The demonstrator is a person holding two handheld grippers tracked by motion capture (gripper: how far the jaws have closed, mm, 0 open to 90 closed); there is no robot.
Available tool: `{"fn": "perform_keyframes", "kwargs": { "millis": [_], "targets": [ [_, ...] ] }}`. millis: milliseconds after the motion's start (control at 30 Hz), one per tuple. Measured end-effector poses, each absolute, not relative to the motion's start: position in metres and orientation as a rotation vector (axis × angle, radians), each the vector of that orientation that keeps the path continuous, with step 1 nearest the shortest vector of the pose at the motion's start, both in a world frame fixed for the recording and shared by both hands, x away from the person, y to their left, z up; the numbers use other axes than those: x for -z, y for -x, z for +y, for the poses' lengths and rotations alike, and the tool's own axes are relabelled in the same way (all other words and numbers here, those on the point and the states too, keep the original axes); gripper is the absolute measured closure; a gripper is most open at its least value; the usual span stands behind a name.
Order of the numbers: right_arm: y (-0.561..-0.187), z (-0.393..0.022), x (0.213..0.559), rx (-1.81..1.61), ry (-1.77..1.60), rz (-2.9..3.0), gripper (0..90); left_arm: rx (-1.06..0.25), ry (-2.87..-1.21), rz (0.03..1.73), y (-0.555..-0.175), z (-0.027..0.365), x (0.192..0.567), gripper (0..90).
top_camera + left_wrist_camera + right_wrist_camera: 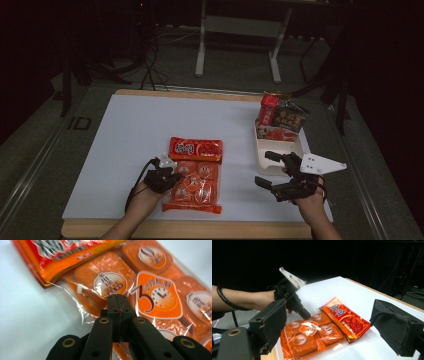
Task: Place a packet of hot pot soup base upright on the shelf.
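Looks like the pick-up step: left hand-held gripper [117, 298] clamped shut, empty, parked on the orange snack pack [192, 179] mid-tabletop [125, 135], right hand-held gripper [267, 170] gaping wide at 3 o'clock, so next probably open up and pinch the wrapper.

A white rectangular tray [263, 162] sits at the right side of the white-topped wooden table [125, 130]. Upright packets stand at the tray's far end: a red packet [268, 110] and a dark printed packet [290, 117], touching each other.
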State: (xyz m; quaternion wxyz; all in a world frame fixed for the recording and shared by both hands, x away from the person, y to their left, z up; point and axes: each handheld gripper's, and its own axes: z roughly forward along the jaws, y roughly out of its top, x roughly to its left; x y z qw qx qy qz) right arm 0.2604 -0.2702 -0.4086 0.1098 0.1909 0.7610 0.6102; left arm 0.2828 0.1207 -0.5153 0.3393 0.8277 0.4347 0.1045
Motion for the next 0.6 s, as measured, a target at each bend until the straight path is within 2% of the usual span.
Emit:
{"fn": "perform_keyframes", "kwargs": {
  "millis": [233,367,600],
  "targets": [
    [-0.260,-0.272,0.409,-1.791,-0.562,2.244,13.3,-0.267,-2.191,1.117,-0.269,0.141,0.508,90.0],
    [-0.260,-0.272,0.408,-1.797,-0.562,2.238,13.3,-0.191,-2.280,1.067,-0.256,0.137,0.517,90.0],
    [-0.260,-0.273,0.407,-1.807,-0.562,2.230,13.3,-0.171,-2.240,1.094,-0.254,0.133,0.520,90.0]
  ]
}}
